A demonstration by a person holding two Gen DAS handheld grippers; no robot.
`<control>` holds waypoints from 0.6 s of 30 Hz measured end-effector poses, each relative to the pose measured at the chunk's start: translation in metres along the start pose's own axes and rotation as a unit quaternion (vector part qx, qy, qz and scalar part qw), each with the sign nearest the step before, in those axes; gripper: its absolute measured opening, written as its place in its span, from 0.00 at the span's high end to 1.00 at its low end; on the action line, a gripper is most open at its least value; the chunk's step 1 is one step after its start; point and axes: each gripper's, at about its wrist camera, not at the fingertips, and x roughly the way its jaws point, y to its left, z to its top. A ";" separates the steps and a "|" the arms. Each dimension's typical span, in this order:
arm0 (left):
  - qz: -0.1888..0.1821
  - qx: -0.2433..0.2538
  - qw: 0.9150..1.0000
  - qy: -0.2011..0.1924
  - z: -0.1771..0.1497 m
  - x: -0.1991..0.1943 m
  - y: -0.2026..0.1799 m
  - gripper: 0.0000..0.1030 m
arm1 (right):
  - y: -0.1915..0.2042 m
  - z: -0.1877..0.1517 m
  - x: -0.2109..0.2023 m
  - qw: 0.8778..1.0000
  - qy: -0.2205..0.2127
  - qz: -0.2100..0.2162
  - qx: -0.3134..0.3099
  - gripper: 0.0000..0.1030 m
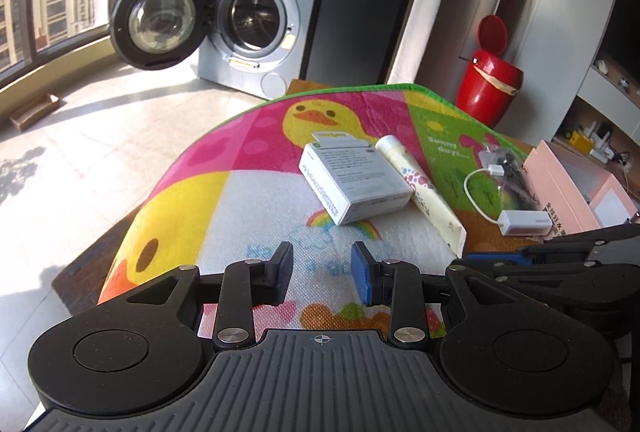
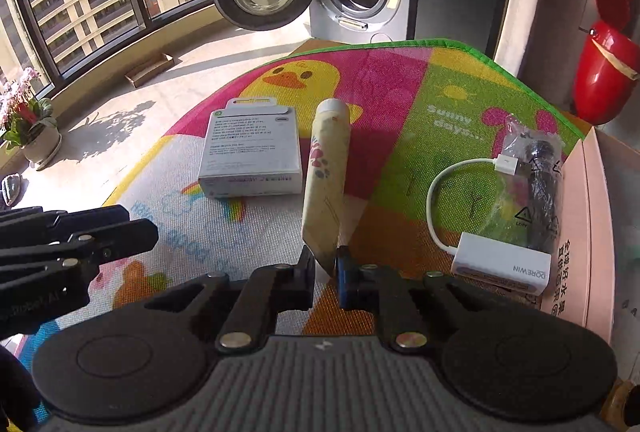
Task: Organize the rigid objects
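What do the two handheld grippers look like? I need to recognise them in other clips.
Both the left gripper and right gripper are matte black, with ribbed grey bodies, round side discs, silver rivets, one black and one blue finger pad.

Box (image 2: 250, 156) left of tube (image 2: 326, 168) on mat (image 2: 440, 104); adapter (image 2: 500, 266) right.

Your right gripper (image 2: 327, 266) hides the tube's (image 2: 326, 172) near end, pink box (image 2: 592, 216) cut off at right, bagged black item (image 2: 540, 192) unidentifiable.
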 end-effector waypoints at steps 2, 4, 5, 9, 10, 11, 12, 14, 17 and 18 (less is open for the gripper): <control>0.002 0.008 1.000 -0.003 0.001 0.003 -0.004 0.66 | 0.003 -0.022 -0.017 1.000 -0.010 0.008 -0.008 0.90; 0.000 0.011 1.000 -0.008 0.002 0.005 -0.007 0.66 | 0.003 -0.043 -0.033 1.000 -0.020 0.013 -0.015 0.90; -0.005 0.013 1.000 -0.015 0.004 0.006 -0.010 0.66 | 0.002 -0.053 -0.040 0.999 -0.029 0.014 -0.020 0.90; -0.048 0.024 0.998 -0.042 0.014 0.005 -0.028 0.66 | -0.006 -0.088 -0.063 0.998 -0.063 0.007 -0.023 0.78; -0.060 0.025 0.997 -0.041 0.018 0.008 -0.034 0.66 | -0.009 -0.095 -0.067 0.997 -0.069 0.003 -0.021 0.68; -0.067 0.024 0.997 -0.037 0.022 0.011 -0.040 0.66 | -0.010 -0.099 -0.070 0.997 -0.075 -0.001 -0.020 0.57; -0.068 0.021 0.997 -0.034 0.026 0.014 -0.045 0.66 | -0.011 -0.104 -0.072 0.997 -0.078 -0.007 -0.021 0.49; -0.055 0.013 0.998 -0.029 0.034 0.026 -0.054 0.66 | -0.012 -0.113 -0.073 0.996 -0.089 -0.019 -0.025 0.38; -0.029 -0.008 1.000 -0.006 0.045 0.050 -0.062 0.66 | -0.014 -0.118 -0.077 0.994 -0.101 -0.024 -0.018 0.36; -0.024 -0.009 1.000 0.002 0.047 0.058 -0.065 0.66 | -0.016 -0.118 -0.077 0.995 -0.101 -0.024 -0.012 0.35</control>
